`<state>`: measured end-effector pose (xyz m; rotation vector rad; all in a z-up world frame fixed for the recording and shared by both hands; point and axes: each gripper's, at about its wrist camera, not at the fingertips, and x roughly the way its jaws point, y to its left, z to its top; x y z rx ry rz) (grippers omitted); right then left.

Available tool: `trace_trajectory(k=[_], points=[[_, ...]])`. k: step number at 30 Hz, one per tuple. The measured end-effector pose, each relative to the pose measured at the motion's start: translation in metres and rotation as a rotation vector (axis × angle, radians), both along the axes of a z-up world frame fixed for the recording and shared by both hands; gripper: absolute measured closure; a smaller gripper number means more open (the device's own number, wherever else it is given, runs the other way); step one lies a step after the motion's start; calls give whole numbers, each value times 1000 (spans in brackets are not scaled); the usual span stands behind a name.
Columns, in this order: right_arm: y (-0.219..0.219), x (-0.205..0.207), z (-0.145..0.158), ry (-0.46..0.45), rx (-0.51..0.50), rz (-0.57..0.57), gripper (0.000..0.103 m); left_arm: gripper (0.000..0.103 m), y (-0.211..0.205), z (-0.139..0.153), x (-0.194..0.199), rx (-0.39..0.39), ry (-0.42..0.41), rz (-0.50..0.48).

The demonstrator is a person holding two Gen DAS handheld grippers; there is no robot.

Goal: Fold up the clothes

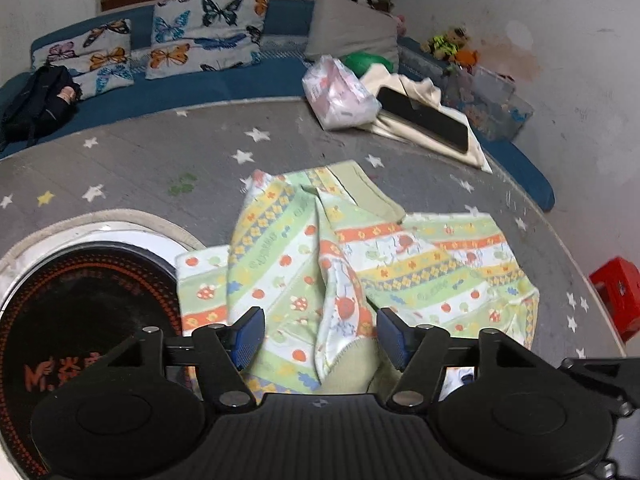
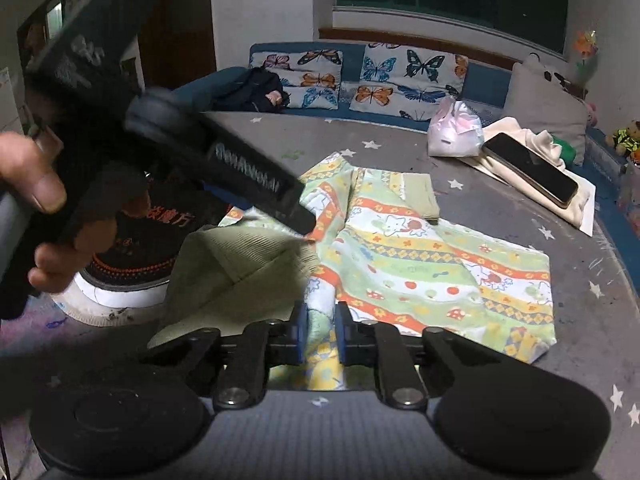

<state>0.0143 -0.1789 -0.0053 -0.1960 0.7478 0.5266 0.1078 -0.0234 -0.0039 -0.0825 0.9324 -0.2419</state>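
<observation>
Patterned garment: long axis runs ahead-right of right tool, which pinches its hem; left tool released.

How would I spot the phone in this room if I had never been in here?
Start at the grey star-patterned table in front of the blue sofa. On its far right side lies a folded cream cloth, beside a pinkish plastic bag. The phone rests on that cloth: a flat, glossy black slab, the only dark, hard thing among soft fabrics.

Both wrist views close, angled down, sharing patterned garment
</observation>
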Motion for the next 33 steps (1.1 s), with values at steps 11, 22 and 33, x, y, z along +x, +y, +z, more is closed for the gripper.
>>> trace_trajectory(k=[11, 22, 33], points=[[-15, -7, 10, -46, 22, -35, 96, 94, 3, -3, -9, -44, -7, -49], [-28, -27, 13, -64, 11, -55, 95, 89, 16, 9, -45, 7, -44, -53], [-23, -61, 11, -60, 50, -87, 74, 33, 11, 12, -102, 83, -108, -70]])
